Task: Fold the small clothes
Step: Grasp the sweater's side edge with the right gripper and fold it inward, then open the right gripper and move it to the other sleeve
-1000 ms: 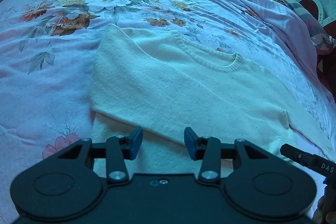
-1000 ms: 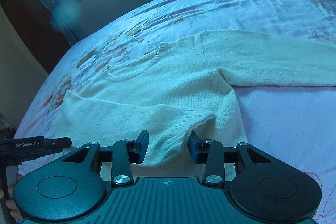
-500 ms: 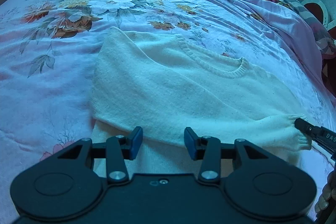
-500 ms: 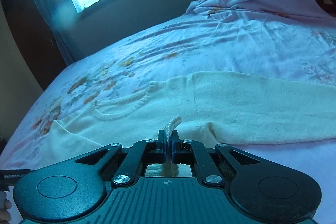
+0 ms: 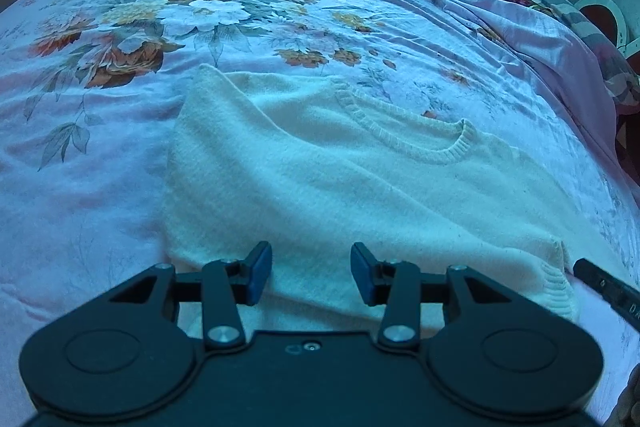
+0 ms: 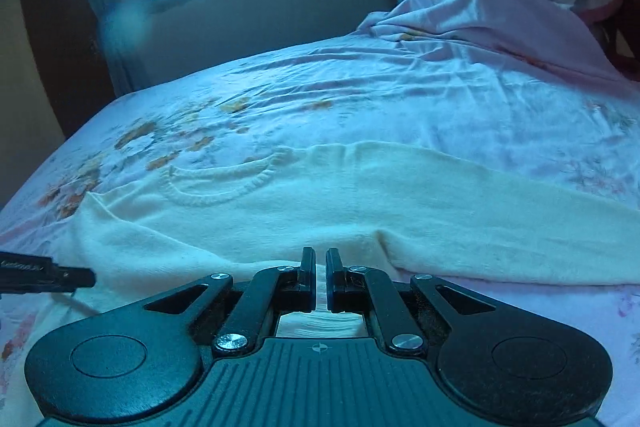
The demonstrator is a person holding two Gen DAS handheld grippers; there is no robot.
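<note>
A cream sweater (image 5: 320, 187) lies on a floral bed (image 5: 100, 107); left gripper (image 5: 311, 273) jaws apart above it, right gripper (image 6: 320, 277) jaws clamped on its cuff.

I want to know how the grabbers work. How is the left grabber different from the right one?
The left gripper has its jaws apart with nothing between them; the right gripper is pinched shut on the sweater's cuff. The left gripper is over the sweater's body; the right gripper is at its edge. Both are black, two-fingered, and over the same cream sweater on the flowered bed.
</note>
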